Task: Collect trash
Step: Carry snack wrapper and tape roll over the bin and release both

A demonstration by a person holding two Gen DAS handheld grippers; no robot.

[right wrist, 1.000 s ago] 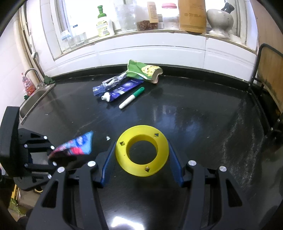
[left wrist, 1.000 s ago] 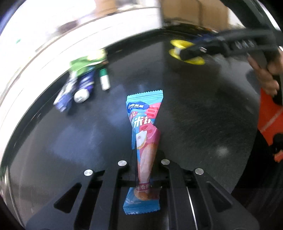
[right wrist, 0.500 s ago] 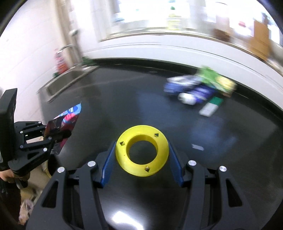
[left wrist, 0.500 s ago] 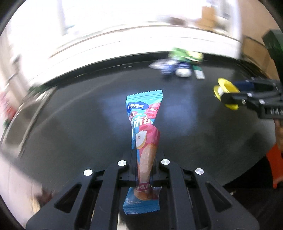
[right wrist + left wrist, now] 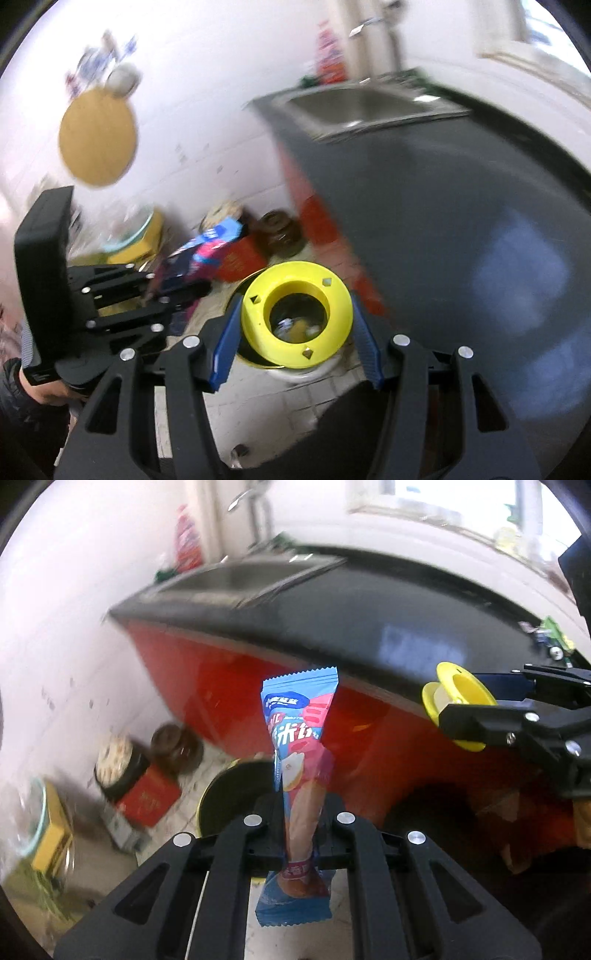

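While my left claw [image 5: 299, 834] pinches a blue-and-pink snack wrapper [image 5: 297, 753] upright, my right claw [image 5: 295, 325] clamps a yellow ring [image 5: 295, 317] between its blue pads. Below both sits a round bin [image 5: 229, 797] on the floor, with the black desk [image 5: 461, 206] and sink [image 5: 369, 101] beyond.
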